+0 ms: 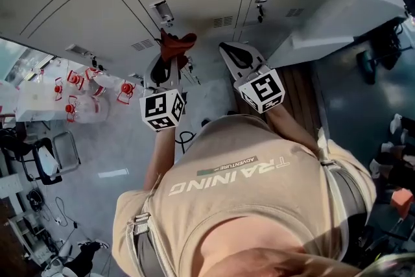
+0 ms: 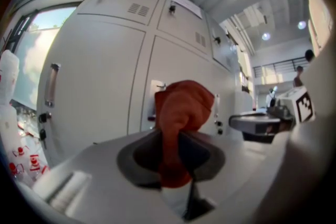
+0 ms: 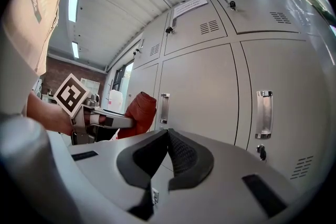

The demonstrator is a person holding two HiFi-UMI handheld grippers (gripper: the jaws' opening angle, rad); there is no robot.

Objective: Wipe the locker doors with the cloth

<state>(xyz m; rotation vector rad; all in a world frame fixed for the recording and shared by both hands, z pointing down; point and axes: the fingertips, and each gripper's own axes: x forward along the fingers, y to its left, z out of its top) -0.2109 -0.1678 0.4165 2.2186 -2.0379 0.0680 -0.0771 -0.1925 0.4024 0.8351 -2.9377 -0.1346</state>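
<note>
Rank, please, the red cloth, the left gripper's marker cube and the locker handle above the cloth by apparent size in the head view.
1. marker cube, largest, though nearest the camera
2. red cloth
3. locker handle, smallest

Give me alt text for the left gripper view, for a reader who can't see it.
The left gripper is shut on a bunched red-orange cloth, which sticks up from between its fingers in front of pale grey locker doors with handles and vents. A bright window lies at the left.
</note>
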